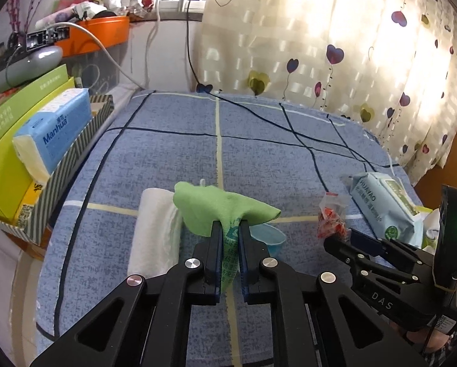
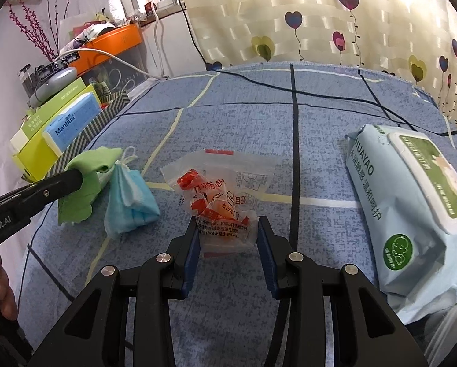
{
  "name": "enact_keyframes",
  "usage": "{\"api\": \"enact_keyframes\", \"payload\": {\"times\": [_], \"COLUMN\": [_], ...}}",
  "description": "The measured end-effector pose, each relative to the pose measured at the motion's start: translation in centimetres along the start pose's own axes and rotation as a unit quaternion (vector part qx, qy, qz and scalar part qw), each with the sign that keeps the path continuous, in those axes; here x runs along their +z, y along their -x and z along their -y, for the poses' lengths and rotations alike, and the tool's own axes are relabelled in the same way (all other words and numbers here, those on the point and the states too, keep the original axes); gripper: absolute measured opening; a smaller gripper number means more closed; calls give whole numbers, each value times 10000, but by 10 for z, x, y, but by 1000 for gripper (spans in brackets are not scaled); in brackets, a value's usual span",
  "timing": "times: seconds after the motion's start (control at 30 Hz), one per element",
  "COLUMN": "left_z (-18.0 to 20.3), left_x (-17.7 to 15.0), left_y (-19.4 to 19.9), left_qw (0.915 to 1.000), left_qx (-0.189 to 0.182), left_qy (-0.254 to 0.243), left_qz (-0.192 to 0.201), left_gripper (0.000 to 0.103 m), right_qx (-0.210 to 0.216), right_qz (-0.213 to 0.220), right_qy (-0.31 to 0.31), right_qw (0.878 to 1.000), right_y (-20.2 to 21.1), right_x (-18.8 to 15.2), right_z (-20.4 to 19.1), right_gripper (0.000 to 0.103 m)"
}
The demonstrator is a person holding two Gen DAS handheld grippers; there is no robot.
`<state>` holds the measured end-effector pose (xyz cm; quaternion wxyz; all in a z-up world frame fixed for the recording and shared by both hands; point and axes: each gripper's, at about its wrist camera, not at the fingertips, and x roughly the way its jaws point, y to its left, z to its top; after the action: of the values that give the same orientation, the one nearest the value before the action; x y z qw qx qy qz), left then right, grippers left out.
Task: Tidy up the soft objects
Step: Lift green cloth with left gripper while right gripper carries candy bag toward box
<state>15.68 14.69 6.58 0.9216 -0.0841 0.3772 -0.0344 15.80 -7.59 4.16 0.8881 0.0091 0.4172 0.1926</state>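
My left gripper (image 1: pixel 230 224) is shut on a green cloth (image 1: pixel 216 206) and holds it above the blue bed sheet (image 1: pixel 173 159); the cloth also shows in the right wrist view (image 2: pixel 86 180). A white rolled towel (image 1: pixel 153 229) lies left of it and a blue face mask (image 2: pixel 130 202) lies beside it. My right gripper (image 2: pixel 227 223) is open, its jaws on either side of a clear bag of orange earplugs (image 2: pixel 219 195), not closed on it. The bag shows in the left wrist view (image 1: pixel 332 217) too.
A pack of wet wipes (image 2: pixel 411 202) lies at the right on the bed. A striped box (image 1: pixel 72 156) at the left holds a blue tissue pack (image 1: pixel 54 128) and green boxes. A black cable (image 1: pixel 259 116) crosses the far bed. A curtain hangs behind.
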Motion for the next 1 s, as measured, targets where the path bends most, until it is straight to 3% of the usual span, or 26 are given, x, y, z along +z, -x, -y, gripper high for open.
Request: {"api": "enact_keyframes", "payload": {"times": [0.6,1.0], "left_z": [46,100], "left_x": [-14,-24], "left_y": [42,71], "left_qw": [9987,9934], "left_qx": [-182,-631], "left_qy": [-389,-849], "left_qz": [263,451], "left_gripper": [9,9], "right_qx": [-110,-444], "right_qz": [359,768], "right_qy": [8,-71], "right_qw": [9993,9960], "right_y": [62,125], "right_x": [-12,-26], "right_z": [7,33], "right_gripper": [37,37]}}
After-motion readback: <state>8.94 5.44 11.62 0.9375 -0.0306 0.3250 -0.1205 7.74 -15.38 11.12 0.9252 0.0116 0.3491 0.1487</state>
